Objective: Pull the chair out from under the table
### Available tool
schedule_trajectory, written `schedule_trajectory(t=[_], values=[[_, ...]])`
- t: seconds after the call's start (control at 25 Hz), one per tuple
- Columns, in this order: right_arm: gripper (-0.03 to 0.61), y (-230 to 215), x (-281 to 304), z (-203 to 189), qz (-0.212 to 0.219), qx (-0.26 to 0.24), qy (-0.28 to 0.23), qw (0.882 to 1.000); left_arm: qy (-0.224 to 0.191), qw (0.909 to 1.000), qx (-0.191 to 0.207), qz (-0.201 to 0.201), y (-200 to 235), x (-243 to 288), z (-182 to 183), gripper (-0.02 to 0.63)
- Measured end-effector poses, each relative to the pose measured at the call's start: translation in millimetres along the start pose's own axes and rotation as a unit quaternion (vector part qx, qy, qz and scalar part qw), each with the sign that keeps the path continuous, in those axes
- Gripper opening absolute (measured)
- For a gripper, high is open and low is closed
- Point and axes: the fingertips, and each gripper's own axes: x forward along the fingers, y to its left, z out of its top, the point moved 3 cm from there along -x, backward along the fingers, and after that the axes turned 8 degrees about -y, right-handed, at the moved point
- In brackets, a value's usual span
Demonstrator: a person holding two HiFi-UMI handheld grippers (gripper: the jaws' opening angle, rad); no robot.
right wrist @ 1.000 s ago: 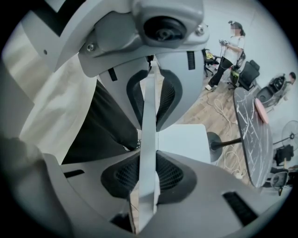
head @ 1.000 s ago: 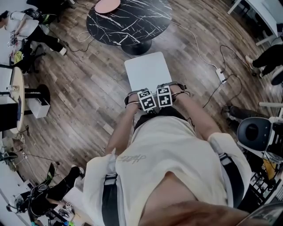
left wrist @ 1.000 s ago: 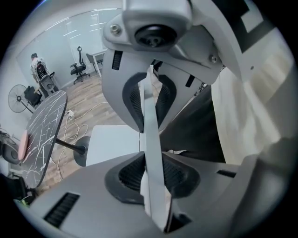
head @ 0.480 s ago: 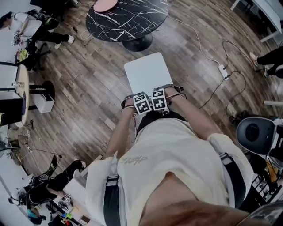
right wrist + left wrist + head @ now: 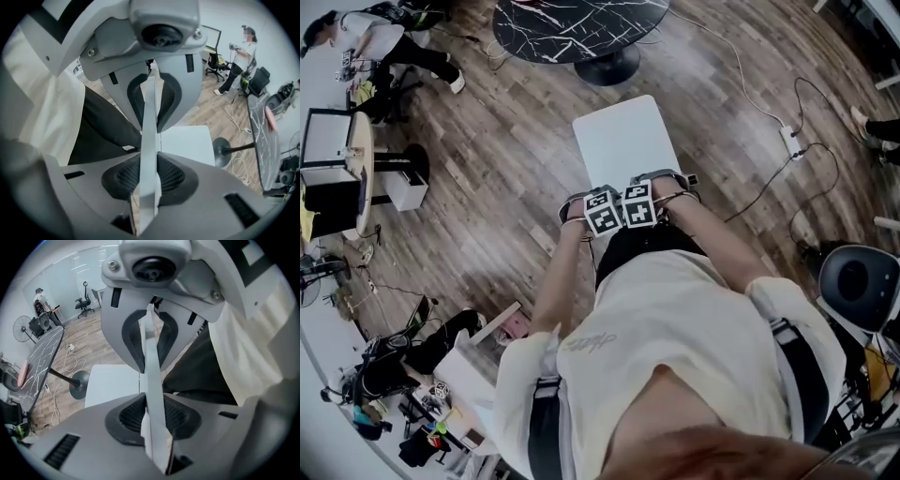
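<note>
A white chair stands on the wood floor, its seat [image 5: 623,141] just clear of the black marble round table [image 5: 572,23]. My left gripper [image 5: 601,213] and right gripper [image 5: 639,206] sit side by side on the top of the chair's backrest, close to my body. In the left gripper view the thin white backrest panel [image 5: 152,376] runs between the pads, and the left gripper [image 5: 151,380] is shut on it. The right gripper view shows the same: the right gripper [image 5: 150,140] is shut on the backrest panel [image 5: 149,122], with the seat [image 5: 185,143] and the table [image 5: 262,140] beyond.
A cable and power strip [image 5: 792,141] lie on the floor at the right. A black round seat [image 5: 858,281] stands by my right side. A small round wooden table [image 5: 356,169] and a person [image 5: 366,42] are at the upper left. Clutter fills the lower left.
Both grippers and the chair have slid back from the marble table, and the gap between seat and table base has widened. Both grips on the backrest are unchanged.
</note>
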Motion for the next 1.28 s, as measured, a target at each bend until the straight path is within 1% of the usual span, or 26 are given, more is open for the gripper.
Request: schedule_trajectory(t=[0.12,0.28,0.36,0.48,0.52,0.6,0.64,0.76,0.84,0.88,0.92,0.96,1.0,1.04,1.08,1.16,1.2,1.28], values=[[0.087,3,3,0,-0.004,-0.004,0.002,1.0,-0.002,0.9998,-0.006,0.021,-4,2,-1,0.094],[0.089,0,4,-3,-0.009,-0.007,0.013,1.0,0.008,0.9982,0.019,0.057,-2,6,2,0.095],[0.092,-1,6,-4,-0.017,0.003,0.011,1.0,-0.004,0.9979,0.007,0.064,-1,6,-1,0.095],[0.108,2,5,-5,-0.042,0.036,-0.008,0.998,-0.034,0.997,-0.033,0.062,-4,0,-6,0.097],[0.125,2,1,-6,-0.053,0.052,-0.018,0.997,-0.045,0.9961,-0.044,0.061,-5,-3,-6,0.097],[0.124,3,-13,-8,-0.066,0.089,-0.043,0.993,-0.064,0.9941,-0.058,0.066,-6,-10,-5,0.098],[0.134,4,-21,-8,-0.069,0.108,-0.059,0.99,-0.072,0.9931,-0.06,0.071,-6,-14,-5,0.098],[0.131,6,-44,-4,-0.075,0.163,-0.11,0.978,-0.096,0.9893,-0.07,0.084,-8,-31,-4,0.098],[0.127,5,-59,-3,-0.091,0.189,-0.142,0.967,-0.12,0.9844,-0.084,0.097,-6,-45,1,0.098],[0.123,3,-68,-3,-0.103,0.2,-0.156,0.962,-0.138,0.9799,-0.095,0.108,-3,-55,6,0.098],[0.116,1,-78,-2,-0.115,0.212,-0.17,0.955,-0.158,0.9738,-0.108,0.122,2,-66,11,0.098],[0.111,1,-87,-1,-0.124,0.223,-0.186,0.949,-0.18,0.9659,-0.123,0.14,7,-78,16,0.098],[0.095,2,-96,0,-0.133,0.233,-0.202,0.942,-0.201,0.9559,-0.14,0.162,13,-91,20,0.097],[0.071,1,-106,2,-0.145,0.241,-0.22,0.934,-0.222,0.9439,-0.157,0.187,22,-105,23,0.097],[0.057,-2,-117,4,-0.165,0.246,-0.238,0.925,-0.243,0.9303,-0.175,0.211,31,-120,25,0.091],[0.02,-13,-140,10,-0.209,0.255,-0.275,0.903,-0.289,0.9014,-0.216,0.239,44,-149,28,0.033],[0.007,-17,-152,12,-0.226,0.263,-0.293,0.891,-0.313,0.8862,-0.237,0.247,49,-162,29,0.026],[0.006,-24,-176,12,-0.253,0.289,-0.327,0.863,-0.355,0.8547,-0.27,0.265,55,-184,30,0.023]])
